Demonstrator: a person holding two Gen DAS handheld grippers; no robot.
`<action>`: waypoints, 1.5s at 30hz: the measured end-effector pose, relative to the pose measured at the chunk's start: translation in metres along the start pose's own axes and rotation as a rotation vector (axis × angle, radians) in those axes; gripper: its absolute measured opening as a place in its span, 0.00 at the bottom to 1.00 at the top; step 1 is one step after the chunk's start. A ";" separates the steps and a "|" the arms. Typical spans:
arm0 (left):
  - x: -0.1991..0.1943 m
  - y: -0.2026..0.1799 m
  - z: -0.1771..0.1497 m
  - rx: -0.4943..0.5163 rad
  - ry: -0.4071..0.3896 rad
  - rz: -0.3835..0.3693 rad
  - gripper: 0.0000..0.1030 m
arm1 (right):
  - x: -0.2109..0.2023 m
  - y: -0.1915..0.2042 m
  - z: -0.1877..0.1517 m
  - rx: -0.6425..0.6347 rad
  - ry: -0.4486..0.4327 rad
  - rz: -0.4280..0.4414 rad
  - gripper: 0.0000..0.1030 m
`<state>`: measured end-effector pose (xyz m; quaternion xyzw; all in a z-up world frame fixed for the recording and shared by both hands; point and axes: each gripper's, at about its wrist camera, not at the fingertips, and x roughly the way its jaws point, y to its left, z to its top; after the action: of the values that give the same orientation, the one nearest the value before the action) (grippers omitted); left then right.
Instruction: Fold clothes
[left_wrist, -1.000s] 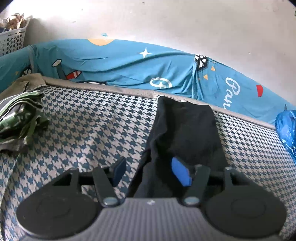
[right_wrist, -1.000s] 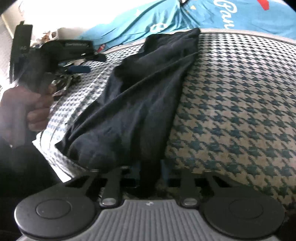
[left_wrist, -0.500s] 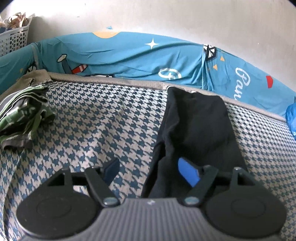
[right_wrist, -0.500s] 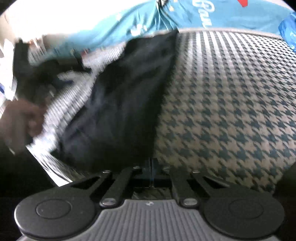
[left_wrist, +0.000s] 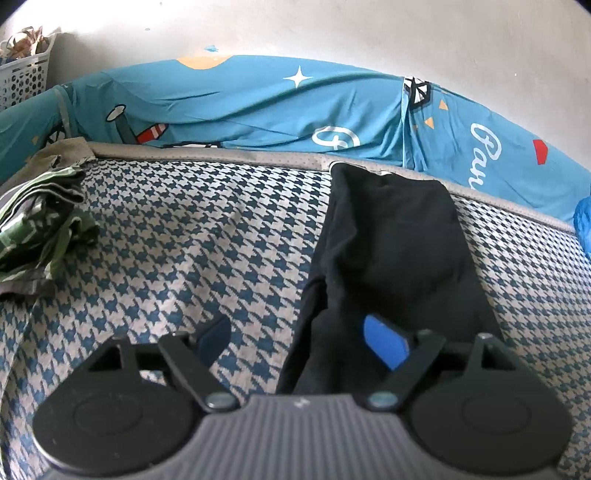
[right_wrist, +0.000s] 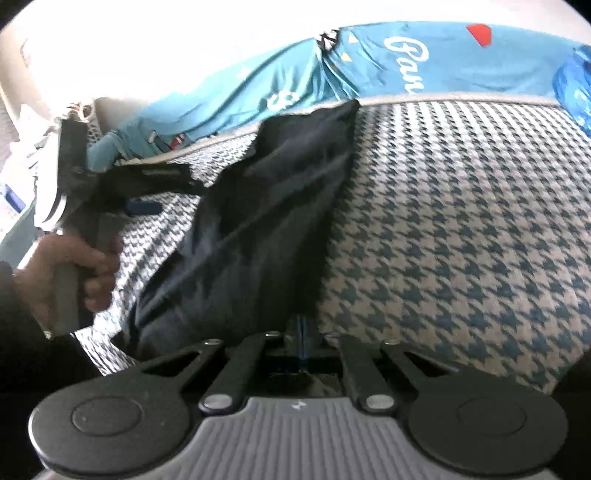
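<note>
Black soft garment, long and narrow, lies rumpled along a bed covered in blue-and-beige houndstooth weave, its far end at the grey piped edge. Beyond that, smooth teal printed sheet with stars and white lettering, against a plain pale wall. Folded green striped clothes sit stacked at the bed's left side, well apart from the black piece; white perforated plastic basket in the far corner. Left gripper wide apart, blue pads: right finger over the garment's near end, left finger over bare houndstooth, nothing clamped. Right gripper pressed together, pinching the near edge of the dark fabric, which rises in creased folds from the jaws. In the right wrist view a hand grips the other tool's handle at left, blurred. Crinkly blue plastic bag at far right edge.
</note>
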<state>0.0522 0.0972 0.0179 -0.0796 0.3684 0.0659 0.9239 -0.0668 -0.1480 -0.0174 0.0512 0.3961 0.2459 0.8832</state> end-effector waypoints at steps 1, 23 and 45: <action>0.002 -0.001 0.000 0.001 0.001 0.000 0.80 | 0.001 0.002 0.002 -0.008 -0.007 0.006 0.04; 0.058 0.012 -0.004 -0.027 0.041 0.115 0.86 | 0.054 0.025 0.003 -0.130 0.143 0.076 0.00; 0.035 0.008 0.005 -0.014 0.033 0.085 0.88 | 0.041 0.009 -0.007 -0.074 0.154 0.092 0.00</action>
<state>0.0797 0.1086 -0.0035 -0.0716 0.3862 0.1062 0.9135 -0.0516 -0.1214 -0.0475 0.0178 0.4506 0.3040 0.8392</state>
